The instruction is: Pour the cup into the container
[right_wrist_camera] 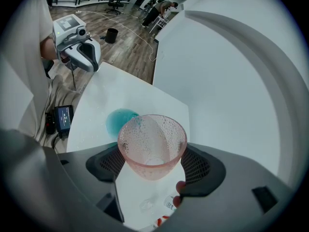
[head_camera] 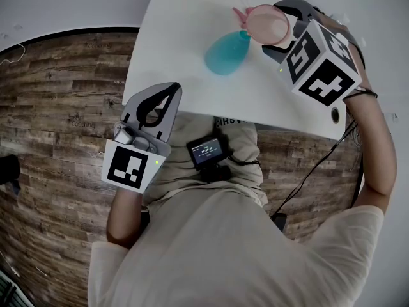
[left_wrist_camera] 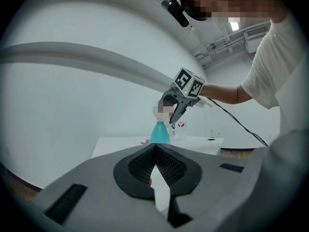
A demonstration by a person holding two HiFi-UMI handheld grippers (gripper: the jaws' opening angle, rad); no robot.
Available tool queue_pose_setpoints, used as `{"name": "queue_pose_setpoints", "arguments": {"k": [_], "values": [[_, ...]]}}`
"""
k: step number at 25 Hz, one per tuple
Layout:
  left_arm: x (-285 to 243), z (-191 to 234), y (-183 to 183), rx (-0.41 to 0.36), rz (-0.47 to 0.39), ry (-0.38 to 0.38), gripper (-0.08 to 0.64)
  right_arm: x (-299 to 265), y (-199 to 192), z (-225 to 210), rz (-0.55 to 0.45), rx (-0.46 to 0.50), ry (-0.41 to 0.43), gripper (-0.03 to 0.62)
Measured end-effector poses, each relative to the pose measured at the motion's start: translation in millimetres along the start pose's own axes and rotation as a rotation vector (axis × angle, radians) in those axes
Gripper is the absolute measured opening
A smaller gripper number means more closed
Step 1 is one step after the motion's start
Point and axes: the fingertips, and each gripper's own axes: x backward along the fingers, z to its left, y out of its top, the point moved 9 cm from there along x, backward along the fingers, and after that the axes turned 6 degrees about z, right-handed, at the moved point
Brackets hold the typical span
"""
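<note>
- Cup (right_wrist_camera: 152, 146), pink and see-through, sits low in the middle of the right gripper view. The right gripper (right_wrist_camera: 153, 164) has its jaws closed on the cup's lower wall, one ribbed pad on each side.
- Droplets cover the cup's inside. I can't tell whether any liquid remains at the bottom.
- Just beyond the cup's left rim is the teal container (right_wrist_camera: 121, 121), standing on the white table (right_wrist_camera: 159, 105). In the head view the cup is at the container's narrow neck, at the top of the frame.
- The container is opaque, so its contents are hidden.
- My read is that the pour is in progress or nearly over. The cup's mouth is wide and the neck is narrow, so the lowest part of the rim should stay right over the opening. The tilt should be slow so the stream stays thin.
- A wet cup may slip, so the grip needs to stay firm.
- A small clear bottle (right_wrist_camera: 166, 208) with a red label stands under the cup.
- Farthest away, at the upper left, the left gripper (left_wrist_camera: 154, 149) hangs off the table with its jaws closed on nothing. Nothing steadies the container.
</note>
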Motion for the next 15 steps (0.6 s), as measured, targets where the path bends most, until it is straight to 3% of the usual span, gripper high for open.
{"name": "queue_pose_setpoints", "arguments": {"k": [15], "values": [[0.4, 0.6, 0.2, 0.001, 0.001, 0.003, 0.011, 0.1, 3.4, 0.5, -0.001, 0.019, -0.014, 0.37]]}}
